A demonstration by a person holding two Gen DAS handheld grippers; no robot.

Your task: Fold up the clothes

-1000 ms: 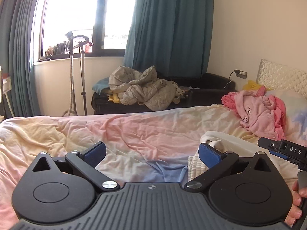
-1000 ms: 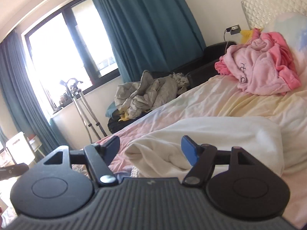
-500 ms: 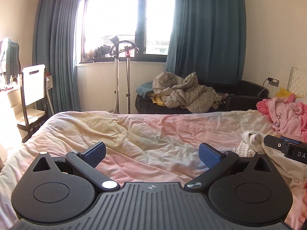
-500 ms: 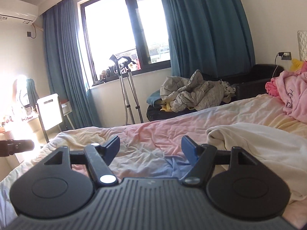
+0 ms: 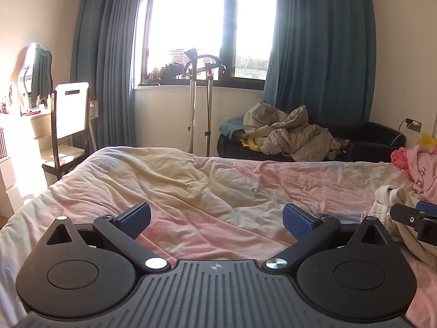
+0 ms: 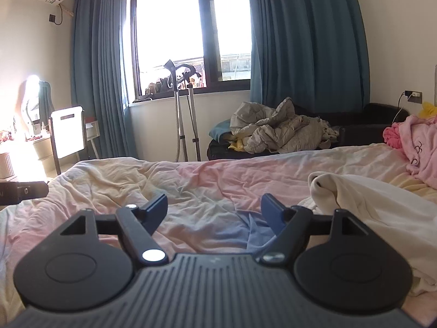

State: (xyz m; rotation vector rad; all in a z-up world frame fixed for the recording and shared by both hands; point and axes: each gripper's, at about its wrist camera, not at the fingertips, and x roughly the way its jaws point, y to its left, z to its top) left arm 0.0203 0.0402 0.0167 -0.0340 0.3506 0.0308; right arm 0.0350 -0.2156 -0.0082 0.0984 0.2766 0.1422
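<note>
A folded cream-white garment (image 6: 382, 202) lies on the bed at the right of the right wrist view; its edge shows at the far right of the left wrist view (image 5: 387, 196). A pink garment heap (image 6: 418, 147) lies beyond it, also in the left wrist view (image 5: 420, 169). My left gripper (image 5: 217, 218) is open and empty above the pastel bedsheet (image 5: 218, 186). My right gripper (image 6: 215, 210) is open and empty, just left of the cream garment. The right gripper's tip shows in the left wrist view (image 5: 412, 218).
A black sofa (image 6: 368, 128) with a crumpled grey quilt (image 6: 275, 131) stands beyond the bed. A garment steamer stand (image 6: 185, 114) is by the window. A chair (image 5: 68, 125) and dresser stand at the left. The left gripper's tip shows in the right wrist view (image 6: 24, 191).
Both grippers have swung left and levelled, away from the cream garment, which now sits at the right edge. Both stay open and empty.
</note>
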